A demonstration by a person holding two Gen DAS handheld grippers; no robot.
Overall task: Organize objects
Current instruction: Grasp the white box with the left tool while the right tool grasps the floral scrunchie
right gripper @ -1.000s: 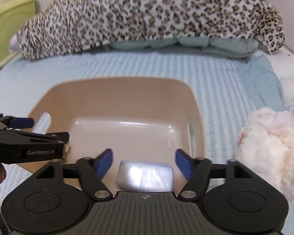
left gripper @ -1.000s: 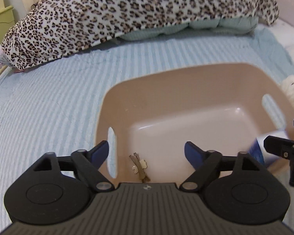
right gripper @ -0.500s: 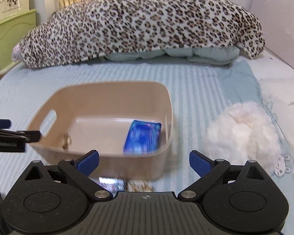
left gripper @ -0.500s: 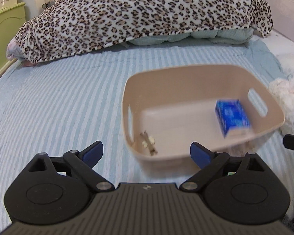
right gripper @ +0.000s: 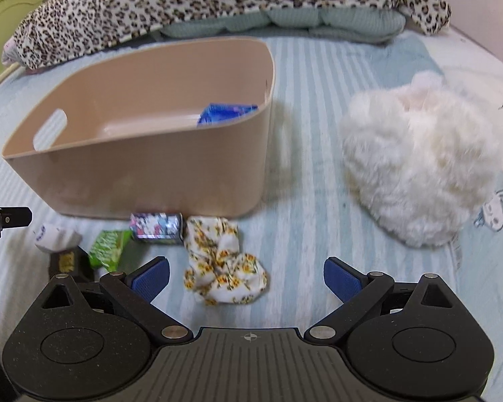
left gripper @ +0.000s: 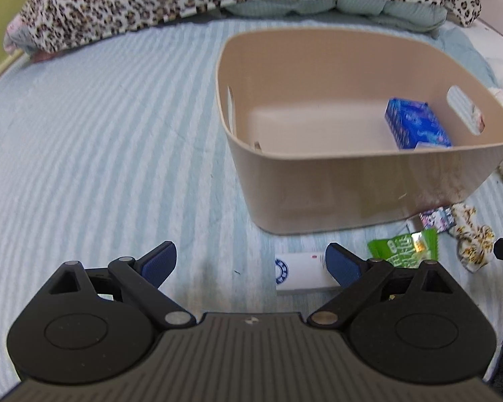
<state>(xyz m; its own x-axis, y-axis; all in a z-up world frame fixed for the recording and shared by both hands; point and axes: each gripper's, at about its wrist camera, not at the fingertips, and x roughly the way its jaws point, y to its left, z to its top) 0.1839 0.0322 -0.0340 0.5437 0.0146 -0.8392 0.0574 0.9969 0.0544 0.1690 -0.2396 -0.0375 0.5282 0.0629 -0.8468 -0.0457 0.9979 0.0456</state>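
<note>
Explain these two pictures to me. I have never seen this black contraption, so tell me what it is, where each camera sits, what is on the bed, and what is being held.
No robot here: a person holds a two-finger gripper in each hand, each with a camera looking forward along its blue-tipped fingers. One picture is from the left gripper, the other from the right gripper. Both are open and hold nothing. On the striped bed stands a tan bin with a blue pack inside. In front of the bin lie a white box, a green packet, a small printed box and a floral cloth. A fluffy white item sits to the right.
</note>
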